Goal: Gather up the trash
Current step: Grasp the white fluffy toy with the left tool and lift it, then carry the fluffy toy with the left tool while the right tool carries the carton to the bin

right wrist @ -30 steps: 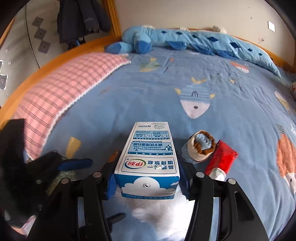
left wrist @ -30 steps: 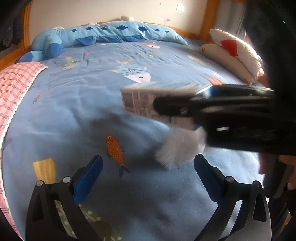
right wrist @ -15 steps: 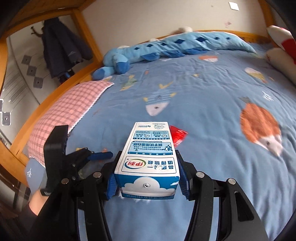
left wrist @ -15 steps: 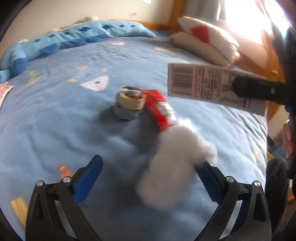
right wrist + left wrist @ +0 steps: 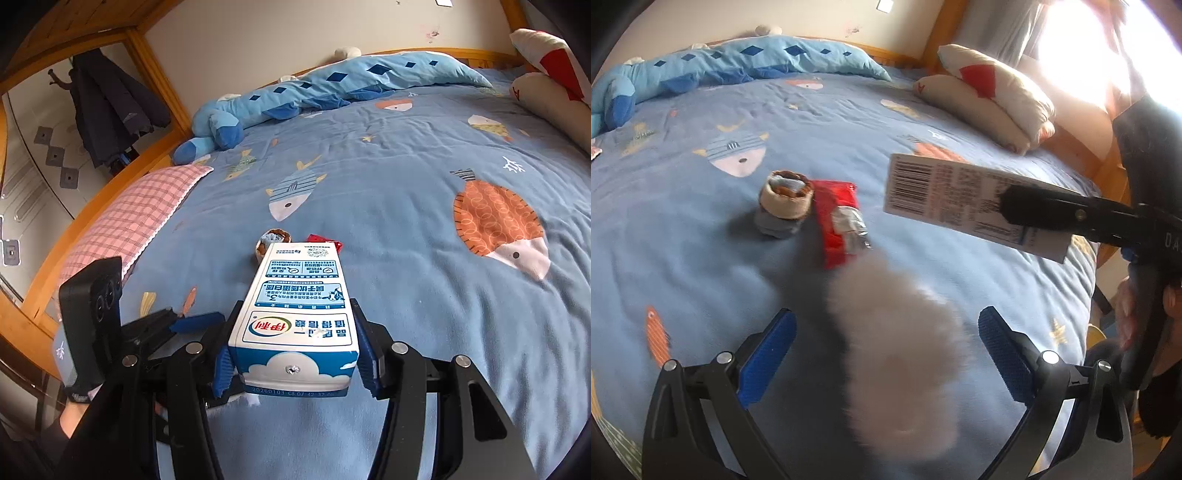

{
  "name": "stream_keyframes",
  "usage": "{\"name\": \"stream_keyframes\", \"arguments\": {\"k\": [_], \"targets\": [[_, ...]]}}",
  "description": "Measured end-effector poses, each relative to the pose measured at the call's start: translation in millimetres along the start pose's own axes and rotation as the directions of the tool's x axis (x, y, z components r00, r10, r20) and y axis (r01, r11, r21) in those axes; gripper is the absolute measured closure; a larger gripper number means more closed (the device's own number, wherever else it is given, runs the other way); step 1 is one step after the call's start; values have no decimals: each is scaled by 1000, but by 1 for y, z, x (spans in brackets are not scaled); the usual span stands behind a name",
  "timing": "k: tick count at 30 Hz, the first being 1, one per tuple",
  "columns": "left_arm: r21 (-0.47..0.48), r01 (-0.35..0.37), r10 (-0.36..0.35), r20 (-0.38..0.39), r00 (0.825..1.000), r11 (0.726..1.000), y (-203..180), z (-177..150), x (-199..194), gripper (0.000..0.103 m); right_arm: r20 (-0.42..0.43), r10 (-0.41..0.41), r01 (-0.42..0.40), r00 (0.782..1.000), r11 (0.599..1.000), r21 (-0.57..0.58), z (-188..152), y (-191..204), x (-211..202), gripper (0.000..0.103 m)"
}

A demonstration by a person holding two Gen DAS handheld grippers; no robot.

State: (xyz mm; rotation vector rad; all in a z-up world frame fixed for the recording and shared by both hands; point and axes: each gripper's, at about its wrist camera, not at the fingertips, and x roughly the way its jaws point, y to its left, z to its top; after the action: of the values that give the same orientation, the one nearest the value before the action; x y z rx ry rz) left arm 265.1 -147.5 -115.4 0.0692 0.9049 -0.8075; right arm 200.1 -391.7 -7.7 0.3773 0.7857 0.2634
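Observation:
My right gripper [image 5: 295, 347] is shut on a white and blue milk carton [image 5: 299, 306] and holds it above the blue bed cover; the carton also shows in the left wrist view [image 5: 960, 201]. My left gripper [image 5: 886, 343] is open, its blue pads either side of a fluffy white thing [image 5: 897, 350] on the bed. Beyond it lie a red wrapper [image 5: 838, 221] and a rolled beige and grey sock [image 5: 785, 206]. In the right wrist view the sock [image 5: 271, 242] and wrapper [image 5: 317, 238] peek out past the carton's far end.
A long blue plush toy [image 5: 720, 70] lies along the headboard. White and red pillows [image 5: 990, 92] sit at the right edge. A pink checked pillow [image 5: 136, 218] lies at the left. The wooden bed frame [image 5: 33, 295] rims the bed. A dark coat [image 5: 110, 107] hangs behind.
The right gripper has lifted the carton up and away to the right. The left gripper has swung right, bringing the sock, wrapper and fluffy thing into its view.

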Motion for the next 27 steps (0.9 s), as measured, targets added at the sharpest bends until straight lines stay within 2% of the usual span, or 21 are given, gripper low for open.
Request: {"name": "stream_keyframes", "arguments": {"k": [3, 5, 6, 7, 9, 12, 16, 20, 26, 27], "targets": [[1, -32, 32, -22, 999, 999, -9, 0, 8, 6, 0, 7, -7, 1000, 1000, 5, -2, -3, 0, 50], [-9, -59, 58, -39, 998, 998, -10, 2, 15, 25, -2, 7, -7, 1000, 1000, 11, -3, -5, 0, 50], [-27, -61, 60, -67, 996, 998, -8, 3, 21, 47, -4, 8, -8, 1000, 1000, 14, -4, -6, 0, 50], [-46, -69, 65, -92, 994, 997, -6, 3, 27, 59, -3, 10, -10, 1000, 1000, 19, -5, -7, -1, 50], [-64, -88, 82, -92, 992, 994, -5, 2, 29, 62, -4, 11, -11, 1000, 1000, 23, -7, -10, -3, 50], [-98, -67, 60, -75, 995, 993, -5, -1, 21, 68, 3, 6, -7, 1000, 1000, 26, -12, -13, -11, 50], [-122, -38, 34, -29, 999, 992, -10, -5, 0, 68, 22, 9, -10, 1000, 1000, 30, -19, -13, -26, 50], [-128, -17, 19, 12, 1000, 992, -28, -8, -24, 68, 48, -3, 2, 999, 1000, 28, -29, -10, -51, 50], [-76, 33, -33, 3, 999, 997, -70, -19, -34, 68, 96, -57, 54, 994, 998, 32, -58, -9, -104, 50], [-59, 61, -61, -7, 998, 996, -83, -21, -34, 68, 107, -74, 71, 992, 997, 34, -65, -9, -115, 50]]}}
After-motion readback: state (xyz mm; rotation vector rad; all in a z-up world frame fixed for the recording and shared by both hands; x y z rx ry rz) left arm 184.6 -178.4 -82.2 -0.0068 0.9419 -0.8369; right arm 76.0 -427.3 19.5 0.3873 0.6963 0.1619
